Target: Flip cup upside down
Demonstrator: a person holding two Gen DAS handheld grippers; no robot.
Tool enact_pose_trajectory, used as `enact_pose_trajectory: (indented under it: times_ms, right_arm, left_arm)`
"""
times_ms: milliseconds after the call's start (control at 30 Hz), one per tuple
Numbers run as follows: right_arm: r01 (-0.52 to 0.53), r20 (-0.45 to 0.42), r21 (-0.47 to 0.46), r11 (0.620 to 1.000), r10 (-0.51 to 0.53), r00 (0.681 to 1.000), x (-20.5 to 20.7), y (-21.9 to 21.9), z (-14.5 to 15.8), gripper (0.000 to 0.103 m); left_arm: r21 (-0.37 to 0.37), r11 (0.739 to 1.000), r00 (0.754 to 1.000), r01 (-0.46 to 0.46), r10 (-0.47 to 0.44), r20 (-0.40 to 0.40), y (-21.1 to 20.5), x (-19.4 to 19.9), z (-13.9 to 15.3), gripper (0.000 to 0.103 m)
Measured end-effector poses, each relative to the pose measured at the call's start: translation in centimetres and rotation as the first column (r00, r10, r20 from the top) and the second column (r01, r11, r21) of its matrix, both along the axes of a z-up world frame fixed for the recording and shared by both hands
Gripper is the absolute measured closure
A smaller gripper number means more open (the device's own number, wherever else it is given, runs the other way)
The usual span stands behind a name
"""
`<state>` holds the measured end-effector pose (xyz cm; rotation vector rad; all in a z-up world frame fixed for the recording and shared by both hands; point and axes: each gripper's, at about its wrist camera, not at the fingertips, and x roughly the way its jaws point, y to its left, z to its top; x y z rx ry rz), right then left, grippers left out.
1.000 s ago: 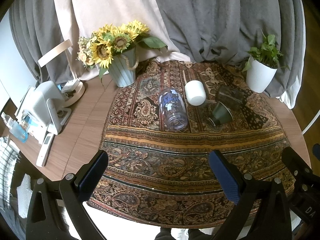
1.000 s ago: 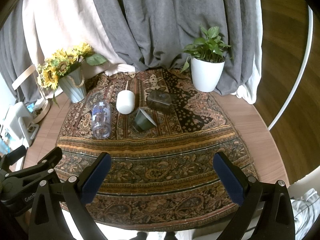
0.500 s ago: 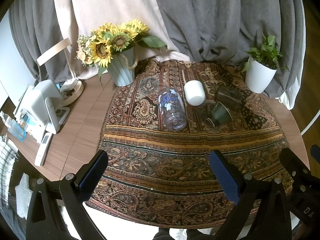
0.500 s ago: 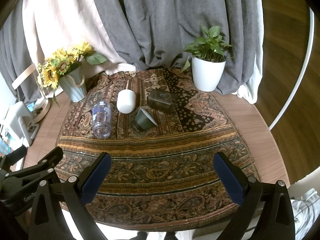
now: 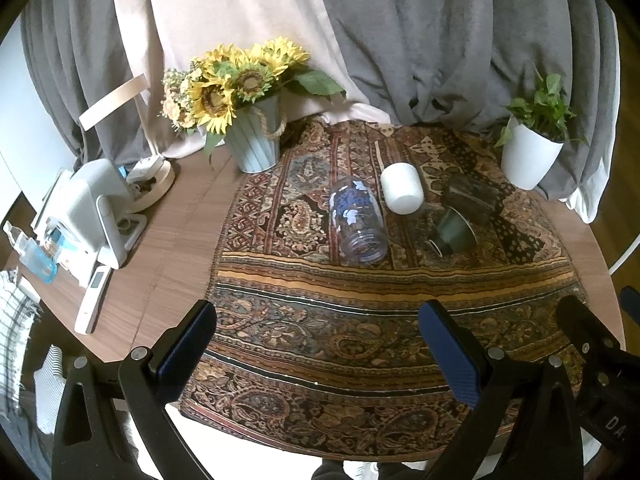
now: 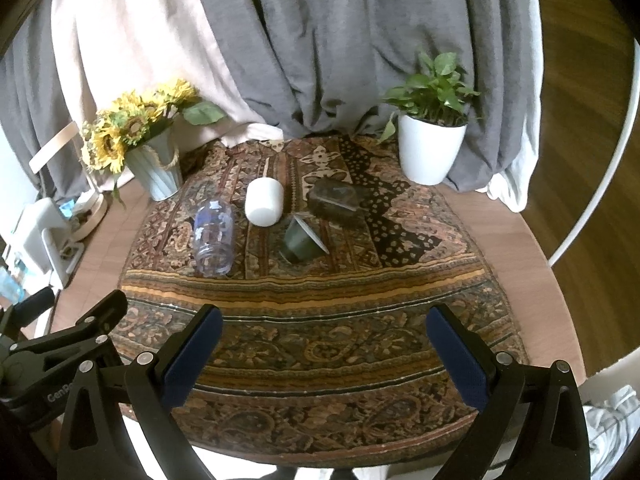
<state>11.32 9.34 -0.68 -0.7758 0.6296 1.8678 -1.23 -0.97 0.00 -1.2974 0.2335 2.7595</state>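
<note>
The left gripper [image 5: 316,344], black with blue-padded fingers, hangs over the near edge of the round wooden table [image 5: 176,232] with its jaws spread wide apart and nothing between them. The right gripper [image 6: 322,350], of the same build, hangs just beside it over the same near edge, jaws likewise wide apart and holding nothing. Both are well apart from the cups.

Under them lies a dark paisley-patterned cloth [image 5: 360,320] that covers most of the table and drapes over its near edge. Toward the middle of the cloth four vessels lie in a loose row. Leftmost is a clear glass tumbler with a blue print [image 5: 358,220], on its side with its mouth toward the near edge. Next to it is a white cylindrical cup [image 5: 401,188], also lying over. To its right is a small dark green cup [image 6: 300,238], on its side and tilted, its wide end touching a dark smoky glass cup [image 6: 334,198] that lies just behind it.

At the far left edge of the cloth stands a pale ribbed bucket of sunflowers [image 5: 256,144]. At the far right edge stands a white pot with a leafy green plant [image 6: 430,148]. Along the table's left edge sit a white desktop device [image 5: 96,208] and a white handheld thermometer [image 5: 94,300]. Grey and cream curtains [image 6: 320,40] hang behind.
</note>
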Motion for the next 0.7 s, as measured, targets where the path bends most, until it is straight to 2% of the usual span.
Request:
enact_pose_trajectory:
  times_ms: [100, 133, 700]
  right_arm:
    - [-0.022, -0.007, -0.011, 1.000, 0.022, 1.000, -1.0, 0.3, -0.1, 0.001]
    - [-0.029, -0.008, -0.015, 0.999, 0.029, 1.000, -1.3, 0.4, -0.2, 0.001]
    - [-0.065, -0.020, -0.032, 0.997, 0.064, 0.998, -6.4, 3.4, -0.1, 0.001]
  left_arm:
    - [0.006, 1.000, 1.000, 0.022, -0.022, 0.006, -0.4, -0.5, 0.0, 0.000]
    - [0.004, 0.998, 0.998, 0.057, -0.057, 0.005, -0.6, -0.6, 0.0, 0.000]
    - [0.013, 1.000, 1.000, -0.018, 0.018, 0.008, -3.9, -4.8, -0.4, 0.000]
